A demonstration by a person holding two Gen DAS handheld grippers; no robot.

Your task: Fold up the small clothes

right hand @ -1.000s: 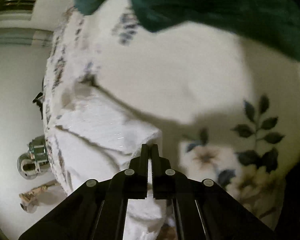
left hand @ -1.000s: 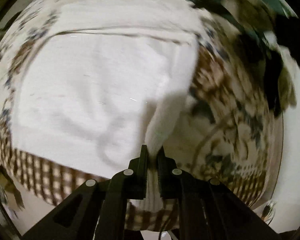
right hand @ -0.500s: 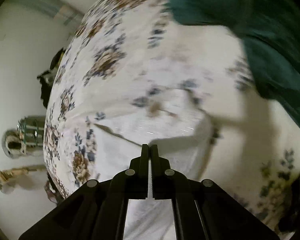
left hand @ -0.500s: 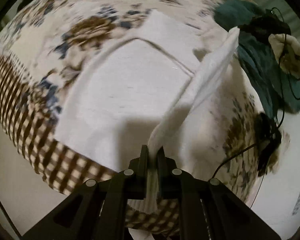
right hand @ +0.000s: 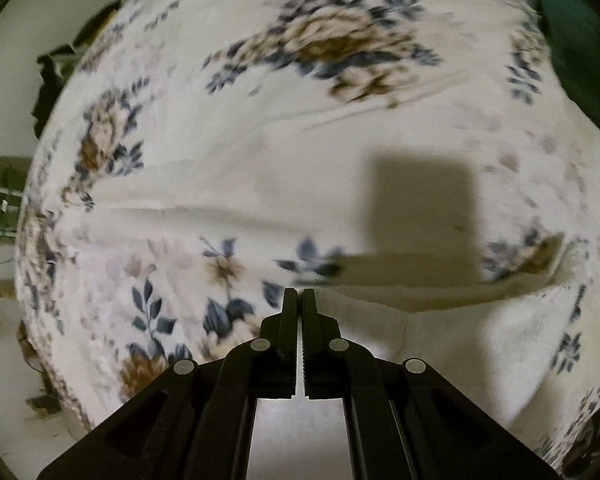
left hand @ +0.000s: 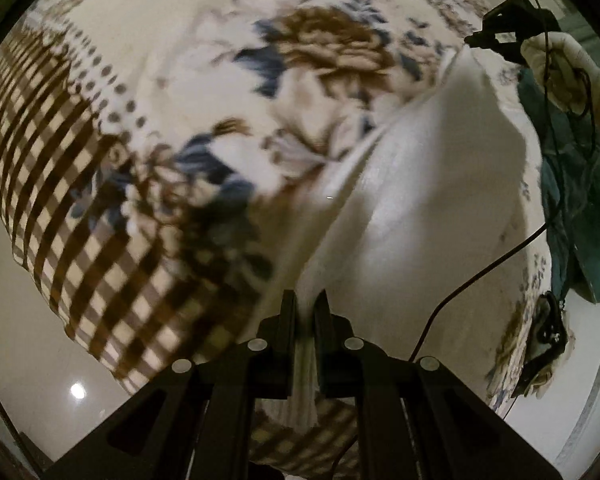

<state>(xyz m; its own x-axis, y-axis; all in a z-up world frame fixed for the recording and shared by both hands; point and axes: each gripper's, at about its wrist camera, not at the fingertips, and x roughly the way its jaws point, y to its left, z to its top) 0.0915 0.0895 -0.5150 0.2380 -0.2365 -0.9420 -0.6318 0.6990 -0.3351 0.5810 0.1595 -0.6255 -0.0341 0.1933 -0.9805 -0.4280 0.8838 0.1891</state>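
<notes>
A small white garment (left hand: 420, 200) lies on a floral bedspread (left hand: 204, 80). My left gripper (left hand: 305, 308) is shut on its near edge, and the cloth rises from the jaws in a fold toward the far right. There the other gripper (left hand: 500, 38), held by a gloved hand (left hand: 564, 68), pinches the far corner. In the right wrist view my right gripper (right hand: 299, 300) is shut, with white cloth (right hand: 440, 332) spreading to its right; a thin edge shows between the jaws. The garment's folded edge runs rightward from the tips.
A dark green garment (left hand: 580, 216) lies at the right of the bed; it also shows in the right wrist view (right hand: 576, 20). A black cable (left hand: 480, 272) trails over the cloth. The bedspread's checked border (left hand: 60, 184) hangs over the bed edge above a pale floor (left hand: 32, 360).
Both grippers have carried the white garment's edge across, folding it over; the flat white panel seen a second ago is now a doubled fold at the right. Both stayed shut.
</notes>
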